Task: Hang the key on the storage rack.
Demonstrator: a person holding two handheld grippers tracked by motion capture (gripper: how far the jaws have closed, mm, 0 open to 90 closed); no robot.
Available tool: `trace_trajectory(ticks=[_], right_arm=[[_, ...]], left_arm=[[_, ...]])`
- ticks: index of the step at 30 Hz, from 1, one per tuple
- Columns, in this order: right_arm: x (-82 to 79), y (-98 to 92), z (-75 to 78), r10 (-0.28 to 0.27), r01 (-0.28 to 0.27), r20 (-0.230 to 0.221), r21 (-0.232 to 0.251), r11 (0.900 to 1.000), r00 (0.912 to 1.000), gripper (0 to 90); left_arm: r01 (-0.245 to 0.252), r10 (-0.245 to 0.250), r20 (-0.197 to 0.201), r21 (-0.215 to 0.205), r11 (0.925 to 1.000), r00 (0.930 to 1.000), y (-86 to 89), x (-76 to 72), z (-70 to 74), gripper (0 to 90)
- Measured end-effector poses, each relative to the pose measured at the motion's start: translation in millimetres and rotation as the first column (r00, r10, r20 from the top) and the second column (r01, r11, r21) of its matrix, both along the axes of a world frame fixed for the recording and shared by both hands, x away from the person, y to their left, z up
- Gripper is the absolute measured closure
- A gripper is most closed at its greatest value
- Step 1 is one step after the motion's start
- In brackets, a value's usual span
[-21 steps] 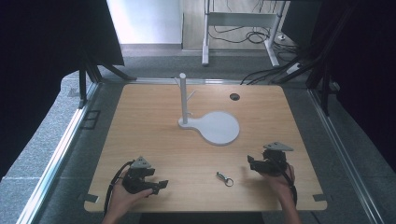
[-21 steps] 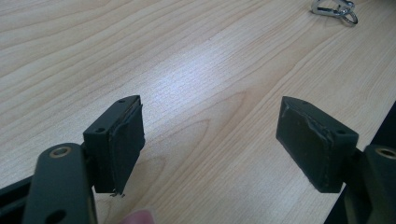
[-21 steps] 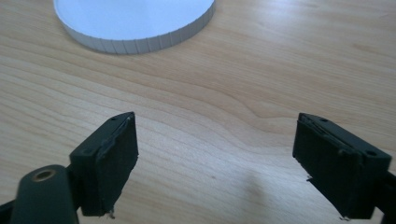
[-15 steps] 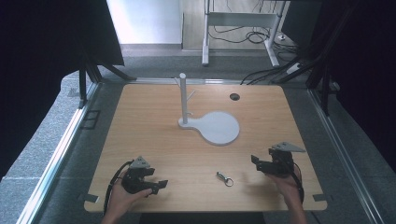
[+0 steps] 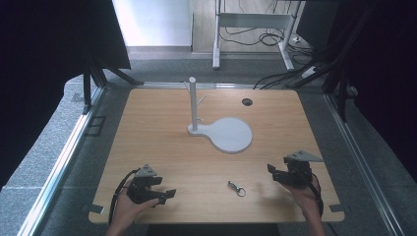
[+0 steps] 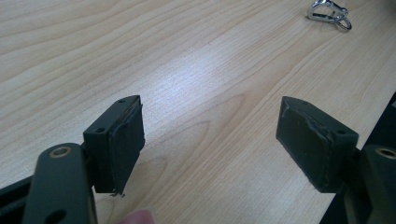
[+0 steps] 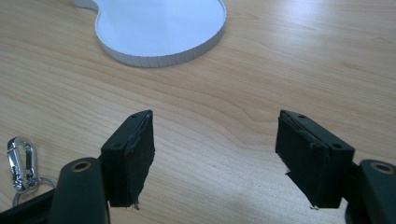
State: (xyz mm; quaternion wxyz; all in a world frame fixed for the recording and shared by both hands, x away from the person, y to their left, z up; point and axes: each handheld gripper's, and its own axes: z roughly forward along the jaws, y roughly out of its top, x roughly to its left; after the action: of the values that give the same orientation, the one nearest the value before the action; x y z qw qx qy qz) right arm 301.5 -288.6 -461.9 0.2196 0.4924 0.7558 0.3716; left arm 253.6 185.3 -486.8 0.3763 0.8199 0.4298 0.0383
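A small metal clip (image 5: 236,188) with a ring on one end lies flat on the wooden table (image 5: 162,137), close to its near edge. It lies loose, touched by nothing, and takes its place here as the landmark.

The left gripper (image 5: 167,194) rests low on the table, well to the left of the clip, with its tips aimed toward it. In the left gripper view its jaws are spread wide with only bare wood between them, and the clip (image 6: 329,11) sits far off at the upper right. It looks parked, perhaps waiting to steady something once the work begins.

The right gripper (image 5: 272,172) sits to the right of the clip and nearer to it than the left one. Its jaws are also spread wide and hold nothing. In the right gripper view the clip (image 7: 21,164) lies at the lower left, outside the gap, so this gripper would have to swing toward the clip before it could close on it. The wide opening suits an approach to a small flat piece.

Beyond the clip, toward the middle of the table, stands a white stand (image 5: 228,133) with a round base and an upright post (image 5: 193,101) bearing short pegs. The pegs seem meant for hanging the clip by its ring.
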Motion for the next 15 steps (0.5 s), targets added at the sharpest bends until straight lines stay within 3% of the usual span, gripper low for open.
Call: trace_trajectory(ticks=[7,11,15], right_arm=[[-0.3,-0.4,-0.4,-0.024,0.024,0.000,-0.041,0.999,0.9997,31.8],[-1.7,0.1,0.8,-0.006,0.006,-0.009,-0.021,1.000,0.9999,33.6],[-3.8,4.6,1.7,0.033,-0.034,-0.023,-0.036,0.999,0.9992,36.2]], left_arm=[[0.015,-0.015,-0.006,0.003,0.9999,0.9999,-6.1,-0.4,-2.3,24.0],[0.017,-0.017,-0.006,0.009,0.9998,0.9998,-7.5,-0.6,-2.4,24.0],[0.007,-0.007,-0.007,0.007,0.9999,1.0000,-6.5,-0.7,-2.0,24.0]])
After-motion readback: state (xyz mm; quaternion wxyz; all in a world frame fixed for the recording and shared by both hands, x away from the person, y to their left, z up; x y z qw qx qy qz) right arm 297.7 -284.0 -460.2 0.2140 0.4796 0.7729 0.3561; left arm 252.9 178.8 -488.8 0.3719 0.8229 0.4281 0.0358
